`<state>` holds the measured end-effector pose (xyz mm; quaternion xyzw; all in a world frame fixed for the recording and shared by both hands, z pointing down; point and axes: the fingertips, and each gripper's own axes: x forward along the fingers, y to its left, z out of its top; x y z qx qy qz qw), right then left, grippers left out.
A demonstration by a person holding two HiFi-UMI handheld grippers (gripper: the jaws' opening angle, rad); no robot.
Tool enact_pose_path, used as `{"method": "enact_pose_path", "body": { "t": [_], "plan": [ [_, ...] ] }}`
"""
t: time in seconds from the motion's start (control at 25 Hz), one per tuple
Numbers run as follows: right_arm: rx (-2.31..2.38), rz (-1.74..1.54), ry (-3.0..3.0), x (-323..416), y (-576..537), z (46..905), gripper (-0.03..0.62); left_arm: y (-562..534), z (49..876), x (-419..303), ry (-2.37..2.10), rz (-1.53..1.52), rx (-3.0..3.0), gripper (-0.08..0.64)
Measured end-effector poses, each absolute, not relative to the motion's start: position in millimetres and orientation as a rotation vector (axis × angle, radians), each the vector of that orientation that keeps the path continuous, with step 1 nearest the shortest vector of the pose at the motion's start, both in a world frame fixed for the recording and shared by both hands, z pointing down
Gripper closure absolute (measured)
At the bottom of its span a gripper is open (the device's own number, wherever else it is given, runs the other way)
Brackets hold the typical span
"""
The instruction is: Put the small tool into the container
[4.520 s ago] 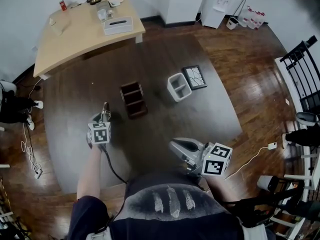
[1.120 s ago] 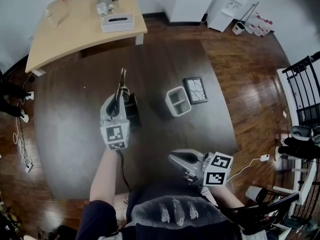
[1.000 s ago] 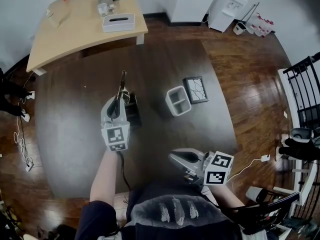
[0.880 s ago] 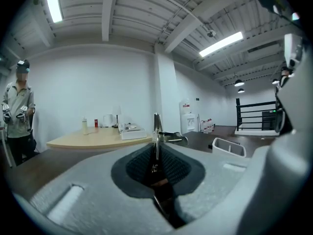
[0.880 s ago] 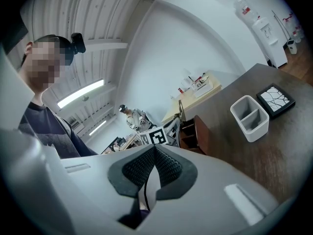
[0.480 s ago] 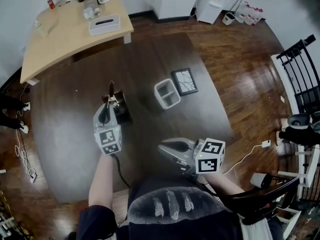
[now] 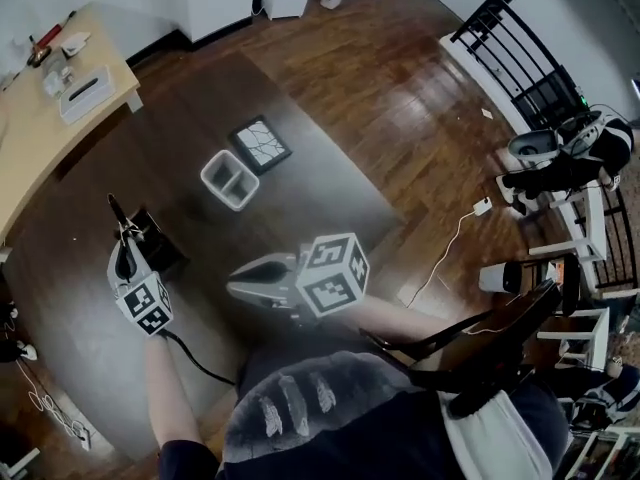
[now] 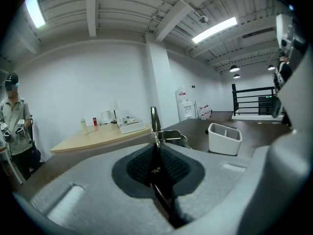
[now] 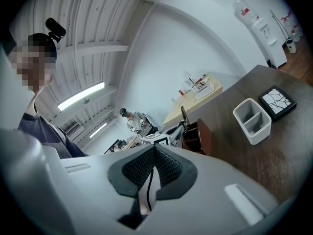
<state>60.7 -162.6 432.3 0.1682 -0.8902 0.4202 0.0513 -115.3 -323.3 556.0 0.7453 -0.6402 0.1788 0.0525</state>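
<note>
Closest to our body, the right tool (image 7: 238, 286) sits in front of the chest, turned sideways so that it points to our left. Its jaws are pressed together with nothing between them (image 9: 152, 153). Our left forearm (image 7: 165, 378) reaches forward on the left side. It carries the left tool (image 7: 124, 240), which points away from us with its marker cube nearest. The jaws of this tool are clamped on the small metal implement (image 8: 153, 124), whose thin end sticks out past them (image 7: 115, 211). The implement is at the left edge of the brown container (image 7: 158, 246) on the dark bench (image 7: 320, 193); we cannot tell whether they touch. Farther on stand a white two-compartment bin (image 7: 228, 178) and then a dark tile (image 7: 260, 143). A pale wooden bench (image 7: 40, 138) lies beyond them.
</note>
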Motion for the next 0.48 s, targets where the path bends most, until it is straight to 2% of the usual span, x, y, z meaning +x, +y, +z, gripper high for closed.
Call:
{"method": "enact_pose_path", "body": {
  "t": [0.2, 0.32, 0.36, 0.4, 0.48],
  "plan": [
    [0.535, 1.281, -2.706, 60.2, -157.2, 431.0, 0.591, -320.3, 562.7, -111.2, -1.911, 0.637, 2.272, 0.523],
    [0.532, 1.272, -2.719, 57.0, -154.9, 428.6, 0.591, -318.9, 562.2, -109.1, -1.880, 0.682, 2.290, 0.472],
    [0.528, 1.268, -2.723, 55.6, -155.3, 429.1, 0.592, -319.7, 563.3, -109.4, -1.869, 0.675, 2.293, 0.446],
    [0.524, 1.264, -2.728, 54.5, -155.7, 431.0, 0.592, -320.7, 566.5, -109.9, -1.857, 0.662, 2.294, 0.391],
    [0.533, 1.254, -2.728, 58.3, -154.2, 437.8, 0.592, -322.2, 577.1, -106.5, -1.830, 0.639, 2.307, 0.351]
  ]
}}
